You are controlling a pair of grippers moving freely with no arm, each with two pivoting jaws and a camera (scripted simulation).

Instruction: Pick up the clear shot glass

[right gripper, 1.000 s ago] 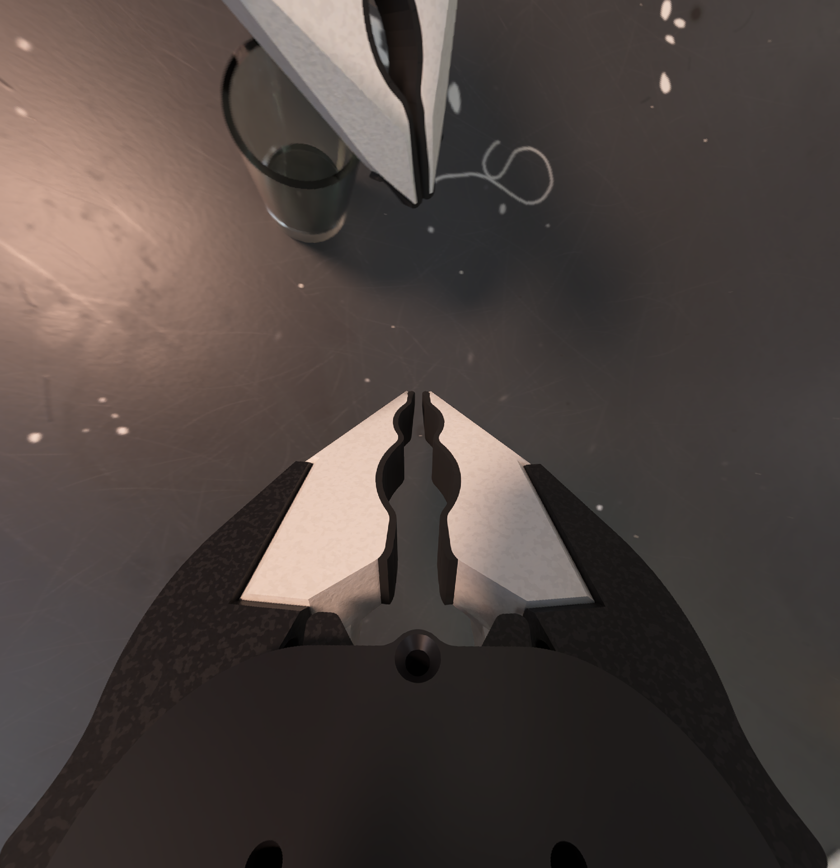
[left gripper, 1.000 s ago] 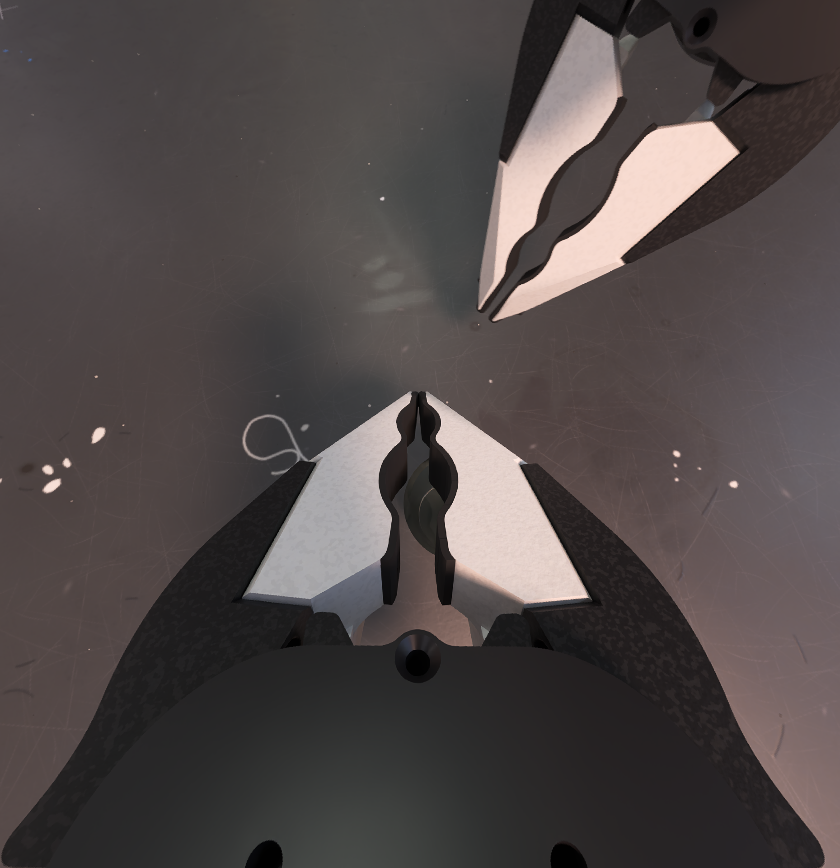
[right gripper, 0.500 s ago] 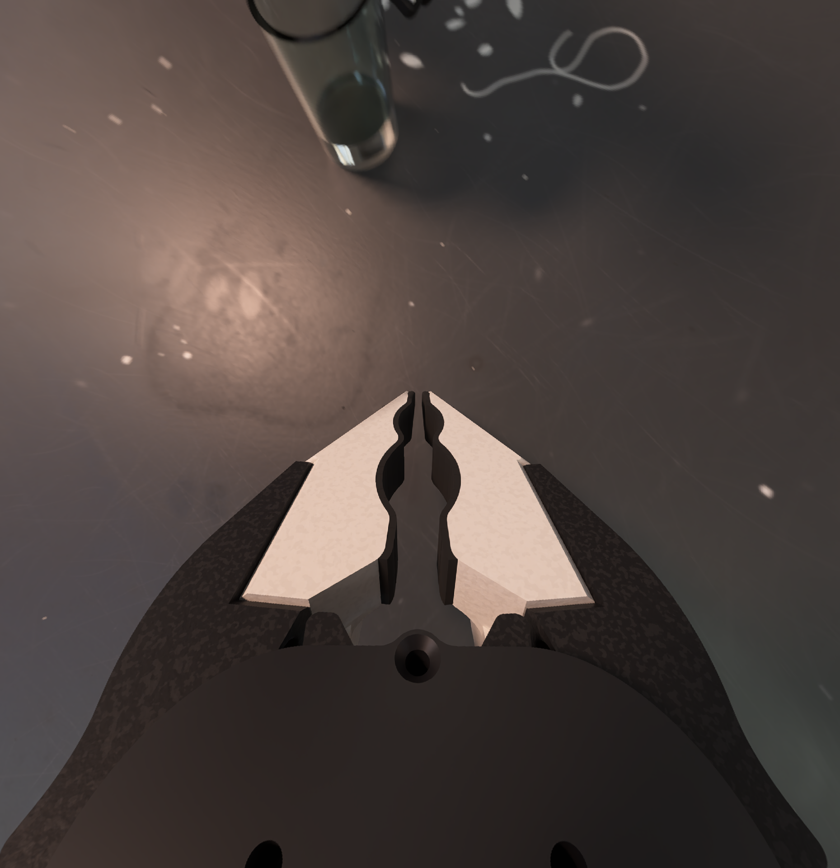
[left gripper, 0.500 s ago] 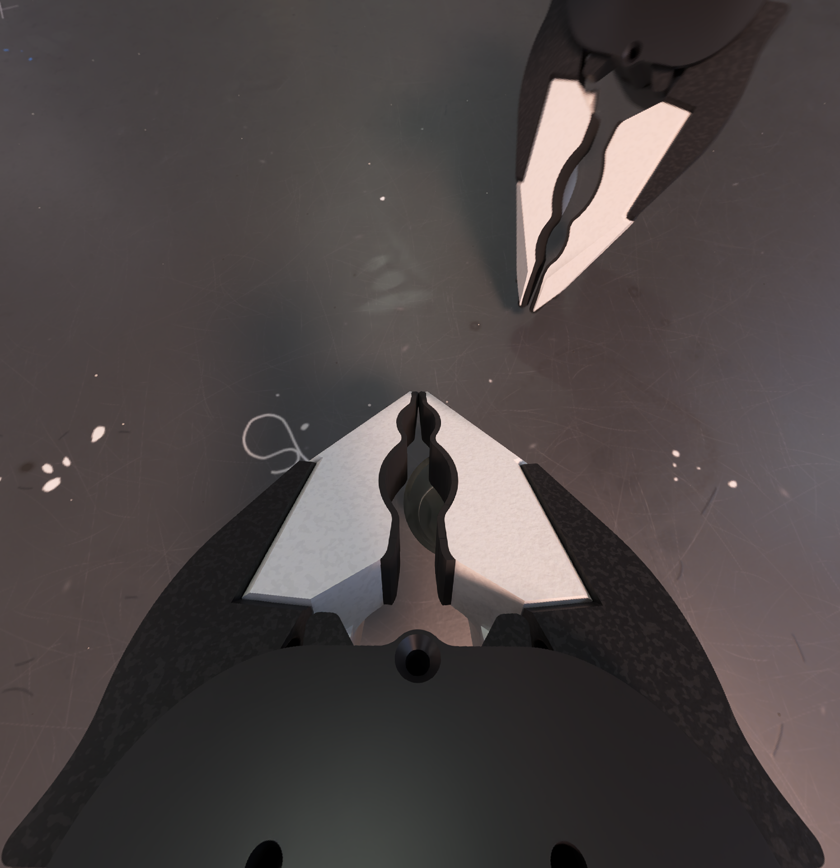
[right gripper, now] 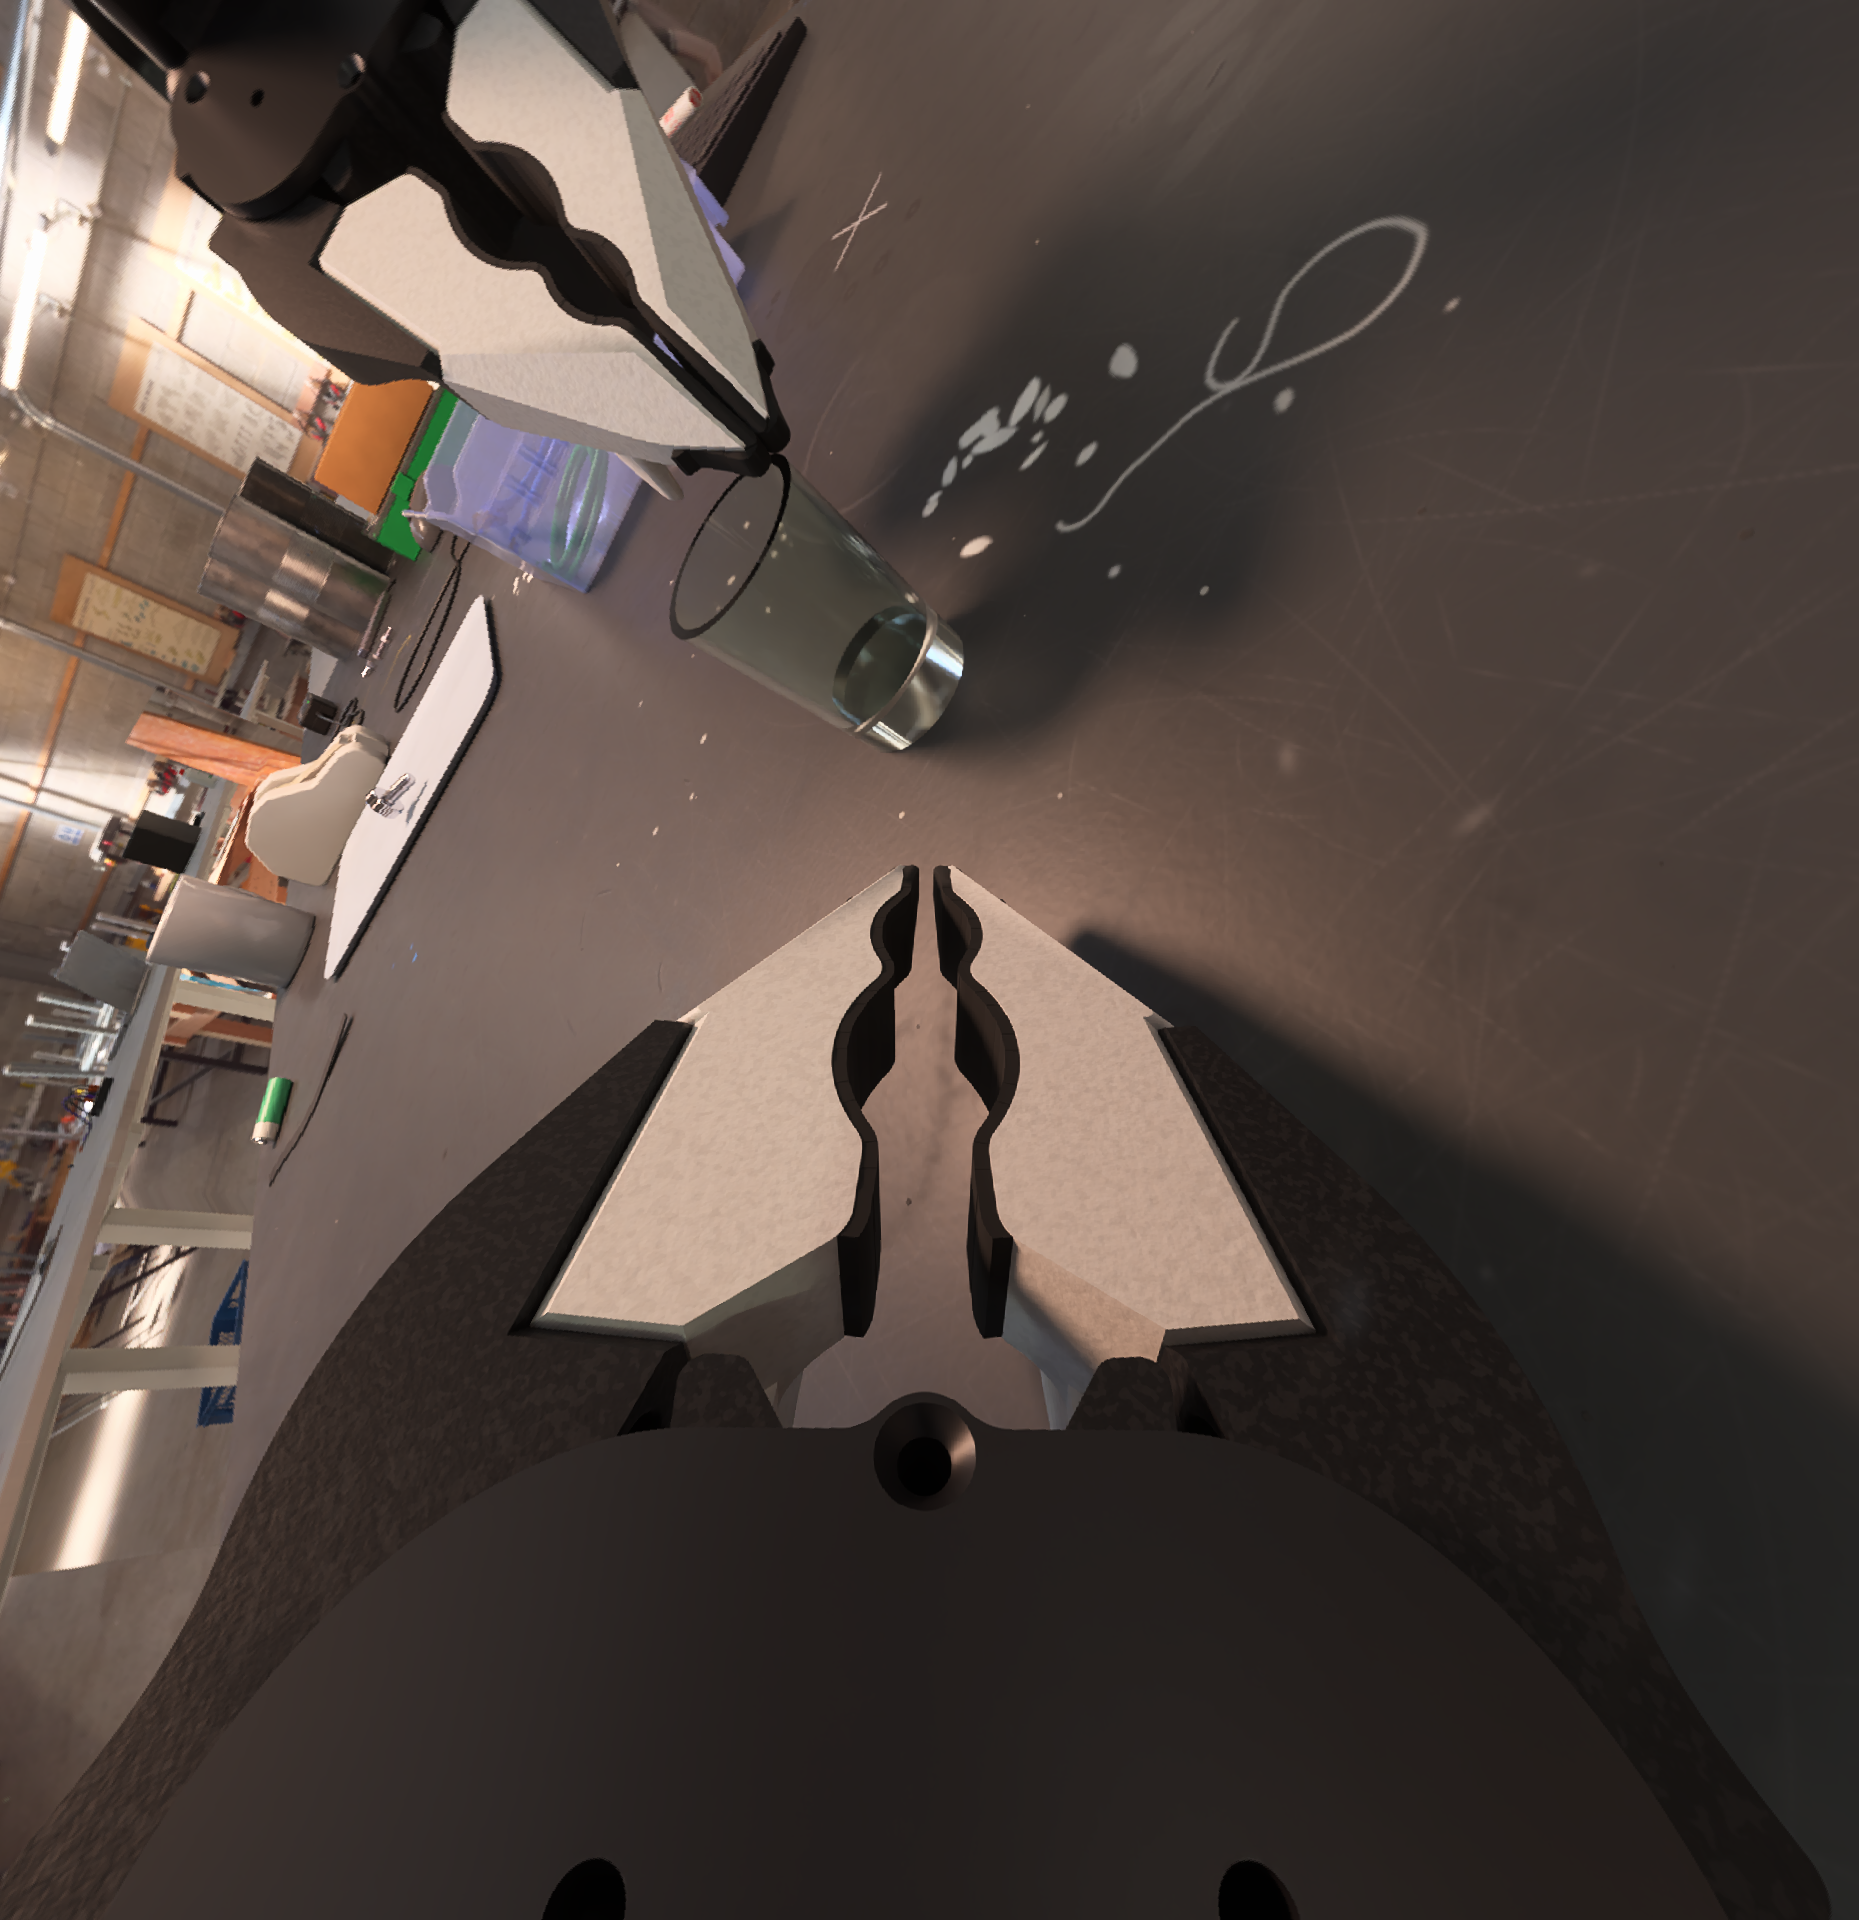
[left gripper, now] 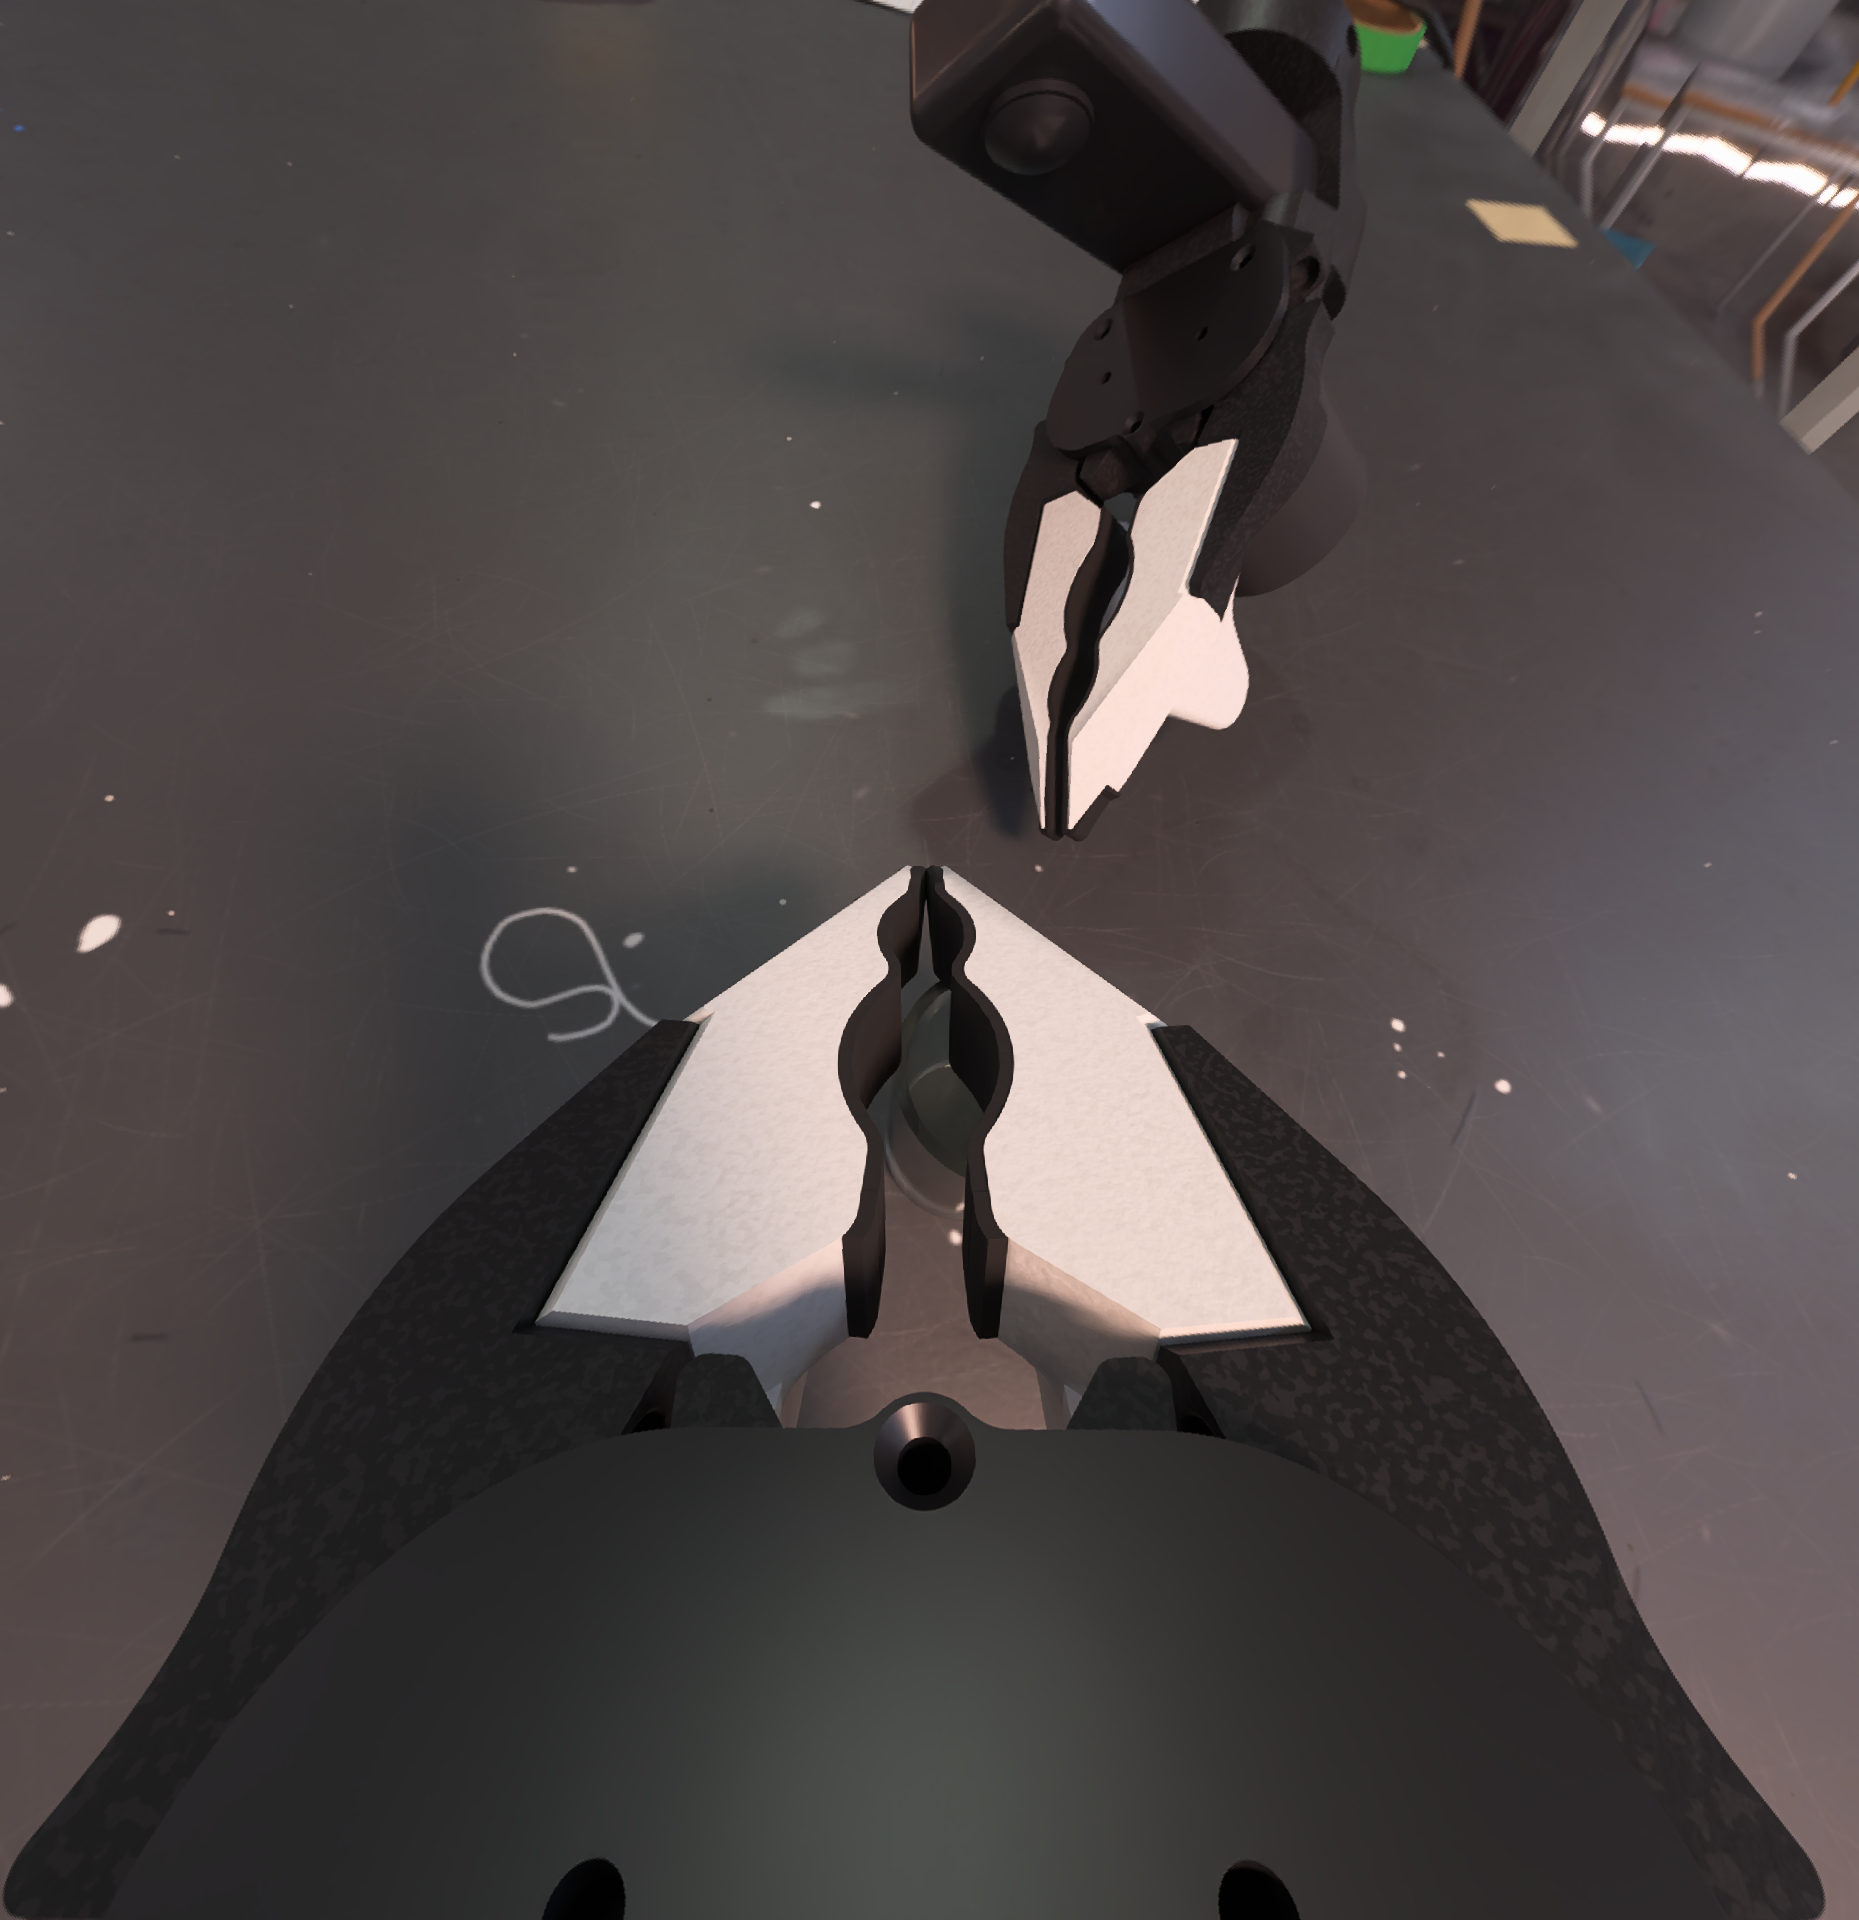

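Note:
The clear shot glass (right gripper: 811, 613) stands on the dark table (right gripper: 1424, 831), with its thick base toward my right gripper. My left gripper (right gripper: 764, 447) is shut, and its tips sit on the glass's rim from above. In the left wrist view, the left gripper (left gripper: 926, 873) has its tips together. The glass's base (left gripper: 940, 1101) shows through the oval gap between the fingers. My right gripper (right gripper: 925, 873) is shut and empty, a short way in front of the glass. It also shows in the left wrist view (left gripper: 1055, 831), tips down, just beyond the left tips.
White paint specks and a looped scribble (right gripper: 1309, 312) mark the table by the glass. Along the far table edge are a white board (right gripper: 416, 769), metal cans (right gripper: 291, 571), a clear plastic container (right gripper: 530, 499), a white cup (right gripper: 229, 930) and a small green cylinder (right gripper: 273, 1110).
My right gripper has pulled back, rolled sideways and come lower toward the left tips, so its view now takes in the table edge and room. The left gripper and the glass have not moved.

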